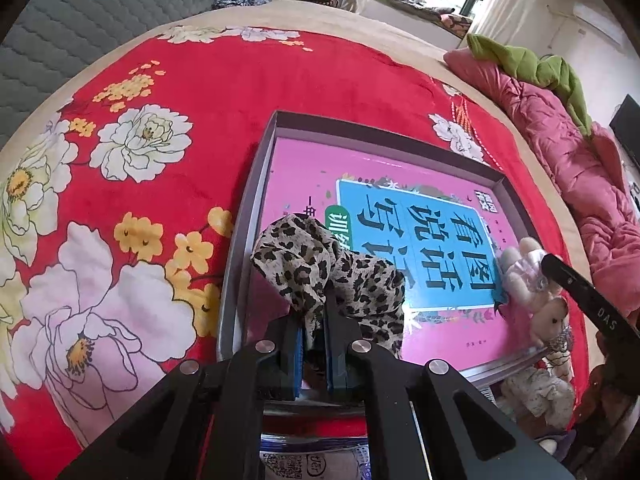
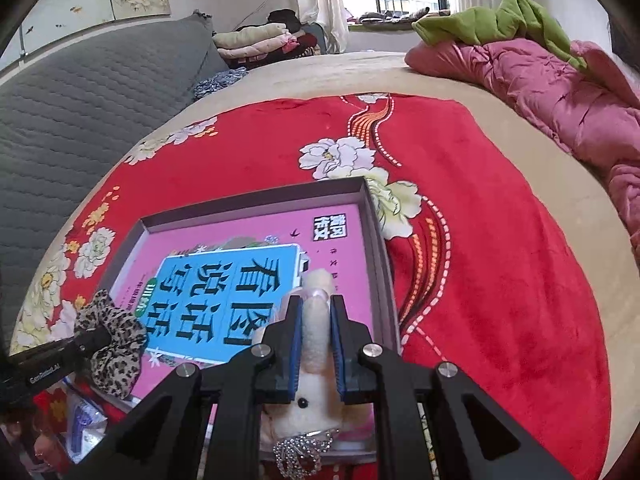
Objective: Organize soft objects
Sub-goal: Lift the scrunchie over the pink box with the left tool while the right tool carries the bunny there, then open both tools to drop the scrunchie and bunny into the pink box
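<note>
A shallow grey box with a pink and blue book cover inside lies on the red flowered blanket. My left gripper is shut on a leopard-print scrunchie, which hangs over the box's near left part; the right wrist view shows that scrunchie at the lower left. My right gripper is shut on the ear of a cream plush rabbit with a beaded crown, held over the box's near right part. The left wrist view shows the rabbit at the right, under the other gripper's black finger.
A crumpled pink quilt with a green cloth on it lies along the bed's right side. A grey quilted headboard and folded clothes stand at the far left. Plastic packets lie near the box's front edge.
</note>
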Demonstrator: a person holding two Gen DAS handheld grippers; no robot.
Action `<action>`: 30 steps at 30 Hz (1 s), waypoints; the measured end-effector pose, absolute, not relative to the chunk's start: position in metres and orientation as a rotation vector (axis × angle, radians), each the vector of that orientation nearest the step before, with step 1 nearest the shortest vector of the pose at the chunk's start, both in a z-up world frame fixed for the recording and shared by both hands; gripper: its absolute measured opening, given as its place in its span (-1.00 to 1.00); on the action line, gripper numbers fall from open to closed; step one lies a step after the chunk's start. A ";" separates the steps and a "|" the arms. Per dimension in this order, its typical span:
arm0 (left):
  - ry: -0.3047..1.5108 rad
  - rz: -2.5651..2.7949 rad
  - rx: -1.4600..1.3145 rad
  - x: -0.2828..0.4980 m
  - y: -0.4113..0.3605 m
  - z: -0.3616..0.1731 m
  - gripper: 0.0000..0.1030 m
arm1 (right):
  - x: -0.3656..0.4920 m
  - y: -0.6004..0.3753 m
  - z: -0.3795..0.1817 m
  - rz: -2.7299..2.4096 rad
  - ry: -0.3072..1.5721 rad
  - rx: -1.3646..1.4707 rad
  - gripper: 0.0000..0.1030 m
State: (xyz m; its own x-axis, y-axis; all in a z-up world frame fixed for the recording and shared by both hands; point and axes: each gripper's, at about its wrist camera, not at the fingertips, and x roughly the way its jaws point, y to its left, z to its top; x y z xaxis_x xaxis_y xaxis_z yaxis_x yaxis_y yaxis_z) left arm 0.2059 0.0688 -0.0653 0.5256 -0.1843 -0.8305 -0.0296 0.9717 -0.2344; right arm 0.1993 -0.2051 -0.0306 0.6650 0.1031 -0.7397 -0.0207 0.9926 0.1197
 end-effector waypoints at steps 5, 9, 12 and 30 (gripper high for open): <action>1.020 -0.090 -0.223 0.207 0.069 -0.068 -0.86 | 0.202 -0.206 -0.034 0.055 0.854 0.092 -0.73; 1.020 -0.091 -0.214 0.206 0.068 -0.068 -0.85 | 0.201 -0.203 -0.033 0.064 0.861 0.067 -0.71; 1.029 -0.093 -0.210 0.206 0.068 -0.068 -0.84 | 0.200 -0.204 -0.032 0.077 0.862 0.078 -0.71; 1.055 -0.110 -0.195 0.202 0.062 -0.066 -0.57 | 0.184 -0.221 -0.022 -0.001 0.847 0.076 0.03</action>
